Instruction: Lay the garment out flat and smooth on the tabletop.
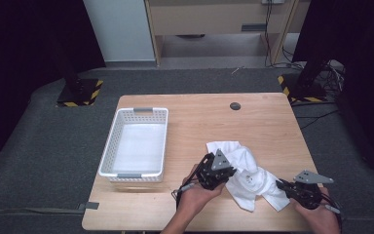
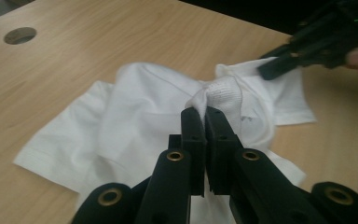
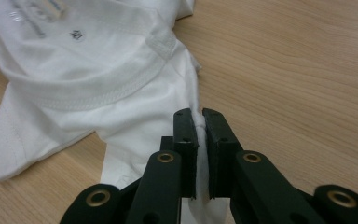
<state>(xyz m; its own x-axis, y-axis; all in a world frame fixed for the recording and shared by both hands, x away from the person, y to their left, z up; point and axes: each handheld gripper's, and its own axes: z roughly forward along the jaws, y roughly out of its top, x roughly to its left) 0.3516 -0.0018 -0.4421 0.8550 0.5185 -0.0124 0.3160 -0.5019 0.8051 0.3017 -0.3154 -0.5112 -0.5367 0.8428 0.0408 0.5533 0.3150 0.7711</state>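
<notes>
- My left gripper (image 1: 222, 171) has its jaws pinched tight on a bunched fold of the shirt (image 1: 246, 173).
- My right gripper (image 1: 283, 185) has its jaws pinched on a thin edge of the shirt, at the lower right of the high view.
- I think I hold two spots so I can lift and spread it.
- The shirt is white, soft and crumpled, lying on the surface (image 1: 199, 117) right of the basket (image 1: 135, 144).

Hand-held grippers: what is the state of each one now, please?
Left hand-held gripper: closed, pinching a bunched fold of the white garment.
Right hand-held gripper: closed on an edge of the same garment.
</notes>
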